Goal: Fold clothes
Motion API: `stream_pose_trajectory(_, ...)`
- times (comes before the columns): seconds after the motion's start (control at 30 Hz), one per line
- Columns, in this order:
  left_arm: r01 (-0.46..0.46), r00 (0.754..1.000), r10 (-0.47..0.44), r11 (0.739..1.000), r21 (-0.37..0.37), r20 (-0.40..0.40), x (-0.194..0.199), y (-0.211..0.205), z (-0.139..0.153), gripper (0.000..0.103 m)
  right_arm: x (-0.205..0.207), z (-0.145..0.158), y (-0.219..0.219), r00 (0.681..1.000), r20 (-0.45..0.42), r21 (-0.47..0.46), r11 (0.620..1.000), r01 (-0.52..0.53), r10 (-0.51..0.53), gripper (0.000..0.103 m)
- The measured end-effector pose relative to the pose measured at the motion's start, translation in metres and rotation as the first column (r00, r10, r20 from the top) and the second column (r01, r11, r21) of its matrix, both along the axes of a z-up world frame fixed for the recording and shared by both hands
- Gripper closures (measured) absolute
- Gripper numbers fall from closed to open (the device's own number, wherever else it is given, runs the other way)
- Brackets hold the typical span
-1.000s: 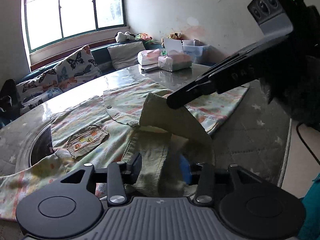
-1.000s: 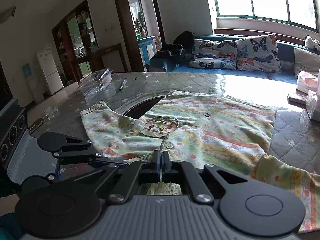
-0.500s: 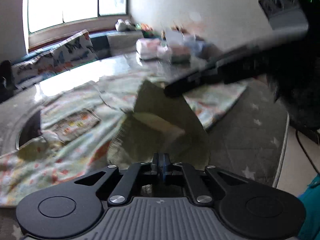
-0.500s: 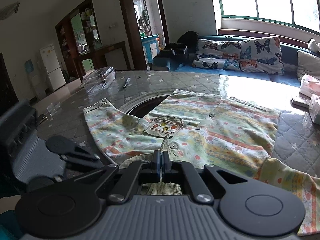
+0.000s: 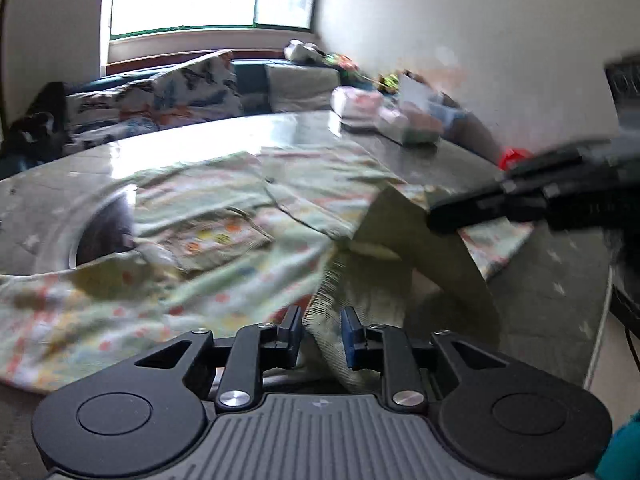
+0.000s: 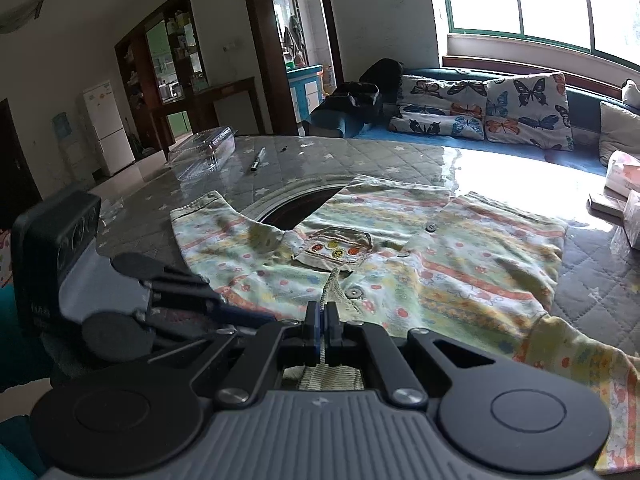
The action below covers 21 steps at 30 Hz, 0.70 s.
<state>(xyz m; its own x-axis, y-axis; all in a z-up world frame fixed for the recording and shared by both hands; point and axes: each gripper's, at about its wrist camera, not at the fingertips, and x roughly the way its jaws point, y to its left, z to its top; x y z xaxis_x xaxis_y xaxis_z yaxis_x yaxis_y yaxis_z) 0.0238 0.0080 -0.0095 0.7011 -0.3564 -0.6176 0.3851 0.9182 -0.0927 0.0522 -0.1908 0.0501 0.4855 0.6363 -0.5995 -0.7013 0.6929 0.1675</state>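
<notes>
Shirt (image 6: 420,256): patterned, spread flat on my quilted table (image 6: 360,152), over its round hole. Left gripper (image 5: 320,330): jaws opening, the ribbed hem (image 5: 332,344) loose between my pads, unpinched. Right gripper (image 6: 320,316): clamped tight on that same hem edge, lifting a fold.

Pale-green striped, dotted shirt (image 6: 420,264); grey star-quilted table cover (image 6: 360,156); butterfly-print cushions (image 6: 480,108)
</notes>
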Motion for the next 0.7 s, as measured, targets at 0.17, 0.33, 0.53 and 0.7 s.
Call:
stream_pose_trajectory(0.17, 0.04, 0.999, -0.04, 0.998, 0.039, 0.001, -0.004, -0.011, -0.008, 0.076, 0.003, -0.004, 0.004, 1.0, -0.014, -0.012, 1.0, -0.01, 0.01, 0.102)
stream_pose_trajectory(0.33, 0.051, 0.999, -0.052, 0.996, 0.068, 0.016, -0.005, -0.013, -0.009, 0.075, 0.003, -0.012, 0.017, 0.998, -0.024, -0.042, 0.998, -0.056, 0.055, 0.102)
stream_pose_trajectory(0.53, 0.078, 0.996, -0.082, 0.992, 0.097, 0.041, -0.014, -0.016, -0.008, 0.061, -0.004, -0.038, 0.037, 0.992, -0.047, -0.126, 0.985, -0.12, 0.114, 0.101)
stream_pose_trajectory(0.7, 0.084, 0.995, -0.089, 0.992, 0.096, 0.051, -0.023, -0.009, -0.006, 0.053, -0.004, -0.052, 0.036, 0.99, -0.078, -0.154, 0.979, -0.132, 0.121, 0.096)
